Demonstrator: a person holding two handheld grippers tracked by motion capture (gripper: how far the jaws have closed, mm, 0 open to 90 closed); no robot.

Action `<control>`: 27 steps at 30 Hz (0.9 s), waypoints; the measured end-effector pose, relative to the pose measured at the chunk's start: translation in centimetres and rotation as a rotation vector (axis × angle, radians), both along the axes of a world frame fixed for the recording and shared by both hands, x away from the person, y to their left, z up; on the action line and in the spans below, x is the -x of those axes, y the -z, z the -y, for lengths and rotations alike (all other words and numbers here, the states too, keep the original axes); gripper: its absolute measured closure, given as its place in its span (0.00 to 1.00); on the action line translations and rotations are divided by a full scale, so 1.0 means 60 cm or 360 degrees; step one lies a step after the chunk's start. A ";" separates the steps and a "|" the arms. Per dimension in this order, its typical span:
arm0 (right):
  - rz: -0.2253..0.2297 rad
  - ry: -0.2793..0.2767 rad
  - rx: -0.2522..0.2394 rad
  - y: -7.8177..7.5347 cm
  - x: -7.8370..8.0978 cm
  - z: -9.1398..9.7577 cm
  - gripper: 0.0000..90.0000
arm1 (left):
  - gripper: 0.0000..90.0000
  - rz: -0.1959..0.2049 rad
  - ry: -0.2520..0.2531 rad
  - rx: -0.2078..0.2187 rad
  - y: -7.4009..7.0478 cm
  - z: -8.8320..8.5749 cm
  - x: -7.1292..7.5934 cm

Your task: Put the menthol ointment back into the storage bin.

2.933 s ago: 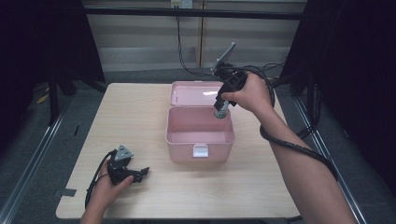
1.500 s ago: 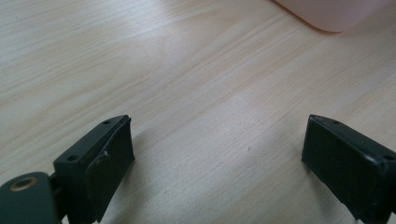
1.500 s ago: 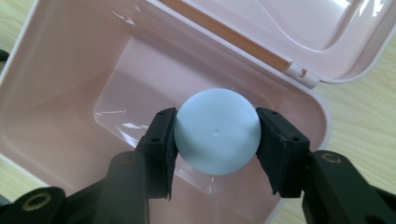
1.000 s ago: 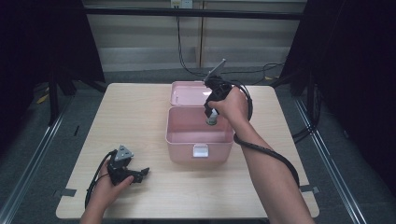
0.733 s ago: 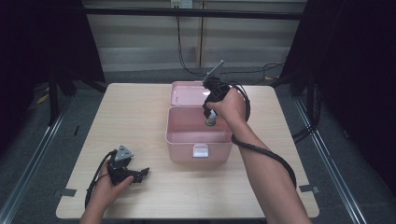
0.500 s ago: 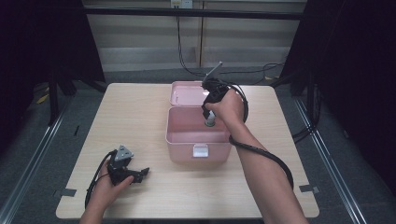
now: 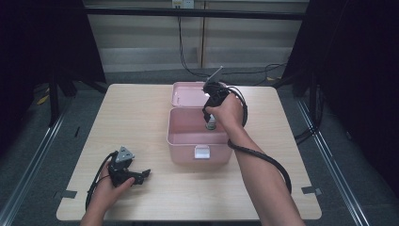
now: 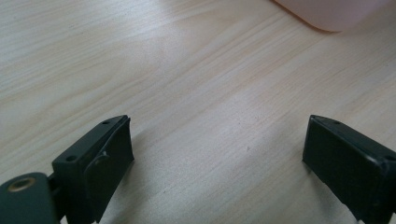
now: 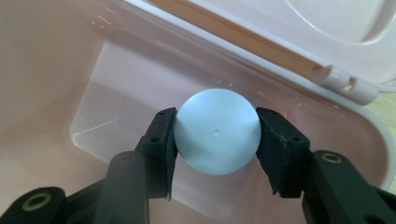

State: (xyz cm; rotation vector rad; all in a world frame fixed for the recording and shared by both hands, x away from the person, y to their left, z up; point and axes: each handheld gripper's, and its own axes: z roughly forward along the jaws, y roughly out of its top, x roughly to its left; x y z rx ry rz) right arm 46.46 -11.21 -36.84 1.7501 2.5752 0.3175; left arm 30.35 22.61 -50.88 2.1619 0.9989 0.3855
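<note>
- the right claw [image 9: 215, 135] pinches a pale blue round object [image 9: 217, 130], one black pad pressed on each side of it (seen from above it looks like a smooth cap or ball with a tiny dimple in the middle; which of the two i cannot tell).
- the pale blue round object hangs inside the open pink box [image 9: 56, 70], above its glossy bottom, closer to the back wall and hinge than to the front.
- in the high view the right claw [image 7: 210, 123] points down into the pink box [image 7: 188, 141], the hand wrapped round its body and its cable looping along the forearm.
- the box stands near the middle of the counter [image 7: 141, 113], its lid [image 7: 186, 93] folded back flat behind it and a white latch on its front wall.
- the left claw [image 7: 141, 175] lies low on the counter near the front left corner, held in the left hand and well apart from the box.
- in its own view the left claw [image 8: 217, 158] is spread wide with bare wood grain between the pads, and a rounded pink corner of the box [image 8: 327, 14] shows at the top edge.
</note>
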 end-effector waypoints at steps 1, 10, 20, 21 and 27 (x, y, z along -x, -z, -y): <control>-0.0001 0.0002 0.0005 0.001 0.000 0.000 0.56 | 0.09 0.0000 0.0000 -0.0001 0.000 0.000 0.000; -0.0013 0.0044 0.0011 0.019 -0.004 0.003 0.56 | 0.09 0.0000 -0.0002 0.0003 0.000 0.000 0.000; -0.0020 0.0078 0.0016 0.039 -0.006 0.003 0.56 | 0.09 -0.0001 -0.0002 0.0004 0.000 -0.001 0.000; -0.0021 0.0081 0.0015 0.041 -0.007 0.003 0.56 | 0.09 -0.0002 -0.0002 0.0004 0.000 -0.001 0.000; -0.0022 0.0092 0.0019 0.050 -0.008 0.004 0.56 | 0.09 0.0001 -0.0002 0.0004 0.000 -0.001 0.000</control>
